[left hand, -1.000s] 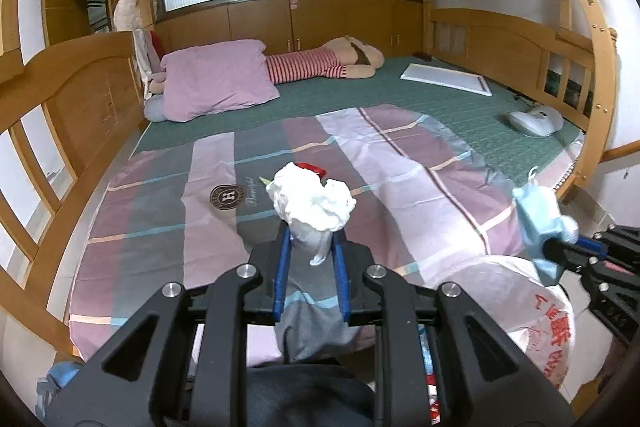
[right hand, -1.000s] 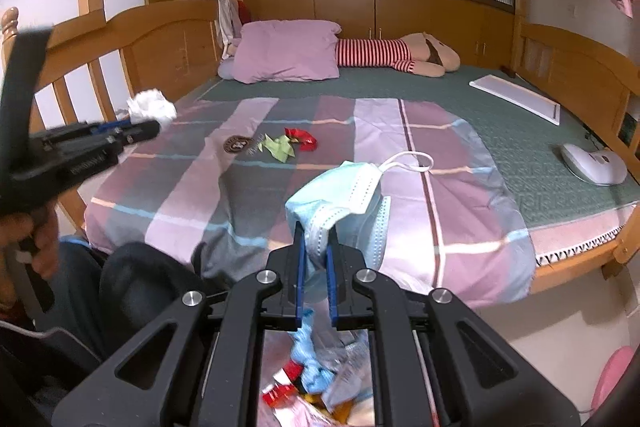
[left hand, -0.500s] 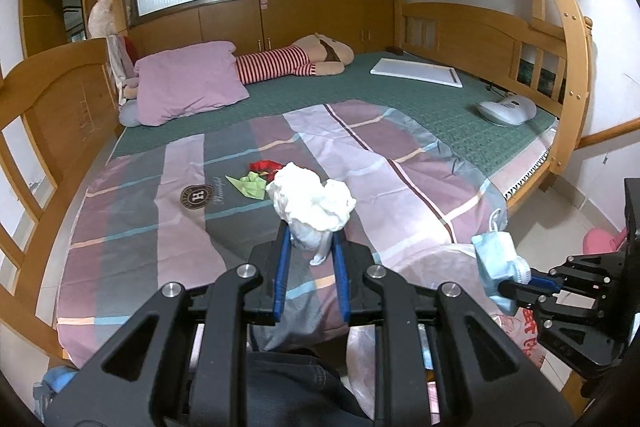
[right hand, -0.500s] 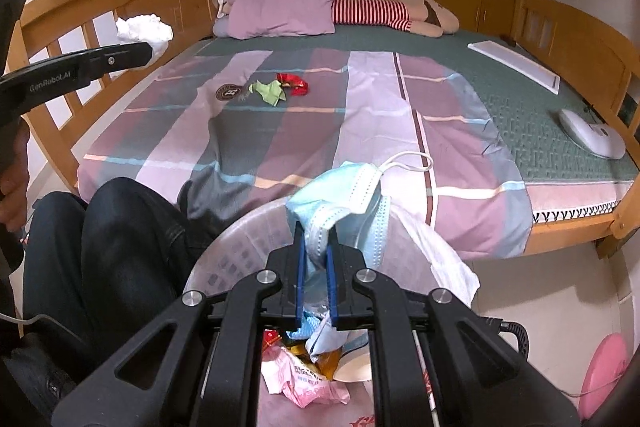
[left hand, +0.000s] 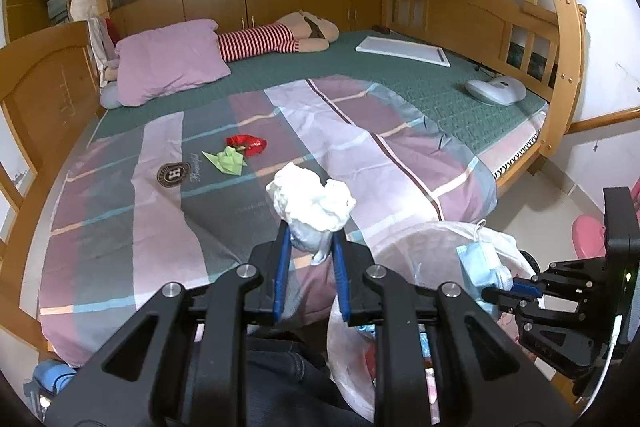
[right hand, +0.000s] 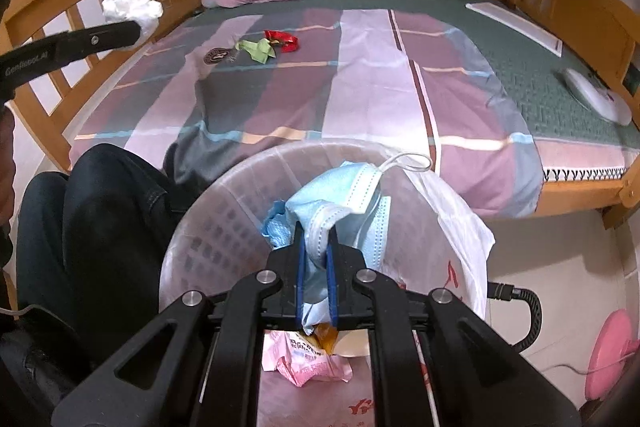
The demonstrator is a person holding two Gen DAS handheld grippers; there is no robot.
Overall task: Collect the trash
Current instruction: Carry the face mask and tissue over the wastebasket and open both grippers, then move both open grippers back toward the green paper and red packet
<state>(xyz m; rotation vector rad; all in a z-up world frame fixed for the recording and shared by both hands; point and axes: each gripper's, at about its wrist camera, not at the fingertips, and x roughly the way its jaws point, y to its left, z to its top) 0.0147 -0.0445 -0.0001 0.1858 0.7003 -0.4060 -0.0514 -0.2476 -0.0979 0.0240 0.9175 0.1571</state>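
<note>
Right gripper (right hand: 316, 259) pinches blue mask (right hand: 344, 195) over bin (right hand: 208, 227); left gripper (left hand: 308, 247) clamps tissue wad (left hand: 310, 197).

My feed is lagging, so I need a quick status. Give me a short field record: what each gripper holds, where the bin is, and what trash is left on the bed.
left gripper: shut on crumpled white tissue, over the bed's near edge
right gripper: shut on blue face mask, above the bin's opening
bin: white-lined basket beside the bed, already holding wrappers
left on bed: green paper scrap and red wrapper, touching, on the striped quilt
</note>
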